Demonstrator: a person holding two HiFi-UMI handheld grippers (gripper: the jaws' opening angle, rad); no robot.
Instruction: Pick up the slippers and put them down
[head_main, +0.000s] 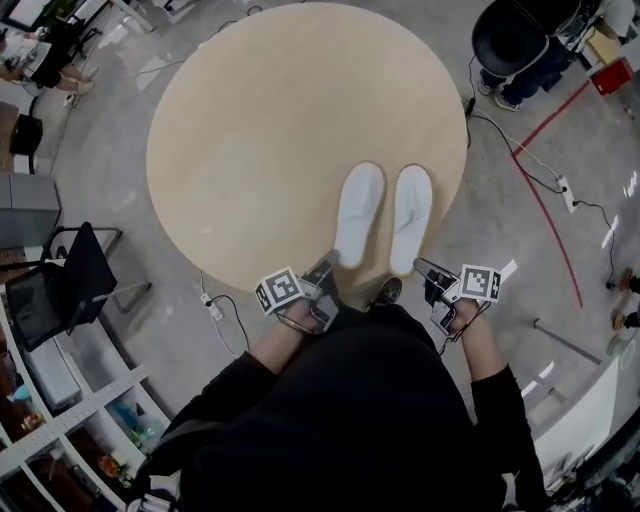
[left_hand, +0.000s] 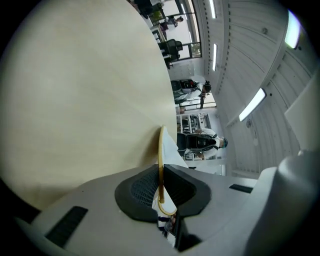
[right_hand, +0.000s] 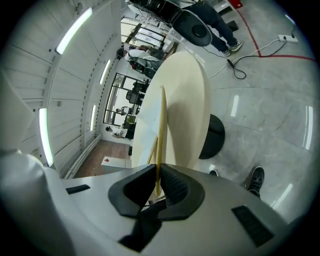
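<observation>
Head view. A round, pale wooden bench carries two white slippers side by side, heels toward the tools and toes pointing away from them. The left tool meets the heel of the left slipper, and the right tool meets the heel of the right slipper. Each slipper stretches straight ahead of the tool that grips it. The pair lies just beside each other without touching, in the space between the lines of the two tools. The heels sit at the bench rim nearest the tools. Whether they rest on the surface or are slightly raised cannot be told.

Left gripper view. The black ridged pads are clenched on the thin heel edge of the left slipper, which is seen edge-on. Its tan sole rim faces the bench top and its white upper faces away.

Right gripper view. The pads are likewise clenched on the heel of the right slipper. Its tan rim runs ahead of the tool as a narrow line against the bench.

Surroundings, head view. Black sleeves extend behind both tools. A dark shoe stands on the grey floor between the tools and below them. A red line crosses the floor beyond the right tool. A black chair stands well to the outer side of the left tool.
</observation>
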